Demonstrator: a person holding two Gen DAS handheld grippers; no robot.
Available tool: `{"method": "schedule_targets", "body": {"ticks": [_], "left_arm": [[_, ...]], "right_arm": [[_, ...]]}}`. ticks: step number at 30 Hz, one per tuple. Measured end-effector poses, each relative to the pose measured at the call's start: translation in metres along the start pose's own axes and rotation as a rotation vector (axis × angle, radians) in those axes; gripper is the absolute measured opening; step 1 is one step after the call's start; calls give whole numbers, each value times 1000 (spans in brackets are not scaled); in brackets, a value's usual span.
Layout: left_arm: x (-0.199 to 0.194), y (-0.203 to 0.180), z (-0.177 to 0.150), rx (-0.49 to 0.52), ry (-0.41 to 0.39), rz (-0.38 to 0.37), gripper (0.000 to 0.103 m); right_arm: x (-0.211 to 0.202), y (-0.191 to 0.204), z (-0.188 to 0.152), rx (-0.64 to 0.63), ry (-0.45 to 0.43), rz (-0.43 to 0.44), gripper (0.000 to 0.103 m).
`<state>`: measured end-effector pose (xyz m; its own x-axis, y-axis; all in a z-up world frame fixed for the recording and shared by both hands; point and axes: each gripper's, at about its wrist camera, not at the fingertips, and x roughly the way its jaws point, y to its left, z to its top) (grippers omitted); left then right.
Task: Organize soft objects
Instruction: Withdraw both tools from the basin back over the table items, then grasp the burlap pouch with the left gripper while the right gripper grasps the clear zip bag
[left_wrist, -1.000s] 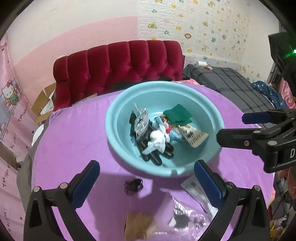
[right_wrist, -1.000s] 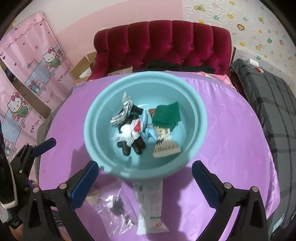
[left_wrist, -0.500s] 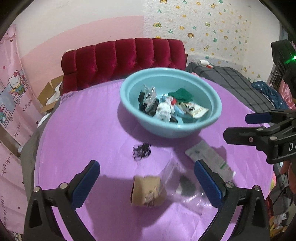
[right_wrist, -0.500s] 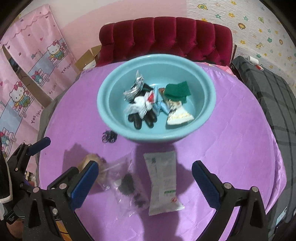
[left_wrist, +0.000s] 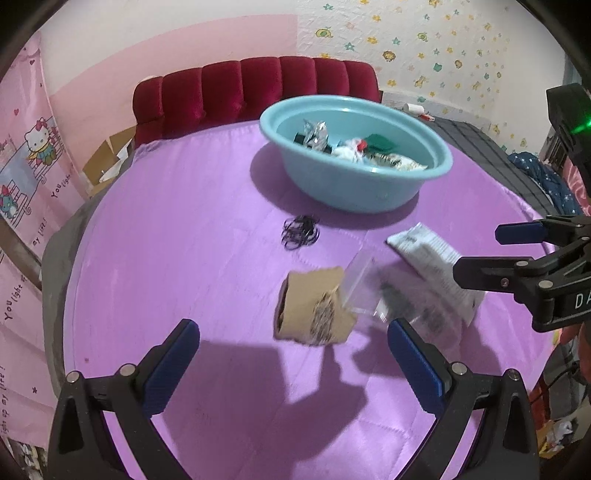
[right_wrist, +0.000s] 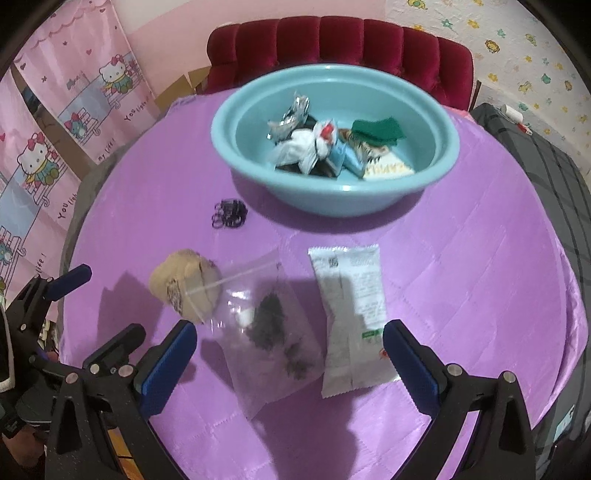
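Both grippers (left_wrist: 291, 354) (right_wrist: 290, 354) farther back, empty, agape.

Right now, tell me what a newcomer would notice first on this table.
The light blue basin at the far side of the purple tablecloth, piled with small packets. Nearer, four loose things lie in front of it: a bundle of black hair ties, a tan pouch, a clear zip bag overlapping the pouch, and a white packet.

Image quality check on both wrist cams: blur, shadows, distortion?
Left wrist: brown pouch and clear bag smeared by motion blur; gripper shadows across the purple cloth. Right wrist: basin rim soft, white packet partly shadowed. Both: strong fisheye curvature, dark corners.
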<state>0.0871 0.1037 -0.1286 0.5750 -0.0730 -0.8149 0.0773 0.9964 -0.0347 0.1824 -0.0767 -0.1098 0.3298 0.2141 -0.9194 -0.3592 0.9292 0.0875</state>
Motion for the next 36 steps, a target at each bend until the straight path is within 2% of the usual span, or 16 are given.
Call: {"method": "schedule_targets", "body": {"ticks": [10,19,23,26,27,28,29,31,36], "left_arm": [[10,8,-17,-27,19,2,103],[16,15,-28,-45,41,19,103],[22,16,-36,-76,70,-5,103],[22,13,-39,-66,67,3,103],[22,13,-39,-61,66,7,103],[22,13,-38,-63,66,9,103],[22,13,-37,-67,63,7,103],[22,13,-35,-79,60,1,103],[28,5,-30,-65,66,-14,103]], "right_arm": [[34,18,-14,-65,74,5,103],[56,24,-9,-88,117,26,103],[68,28,-9,-95,137,26,99],[76,29,-9,-99,155,19,79],[76,29,-9,-98,156,27,63],[76,28,-9,-95,153,38,38],[75,27,-9,-93,147,35,30],[72,24,-9,-83,139,51,19],[57,19,-12,-82,109,51,16]]}}
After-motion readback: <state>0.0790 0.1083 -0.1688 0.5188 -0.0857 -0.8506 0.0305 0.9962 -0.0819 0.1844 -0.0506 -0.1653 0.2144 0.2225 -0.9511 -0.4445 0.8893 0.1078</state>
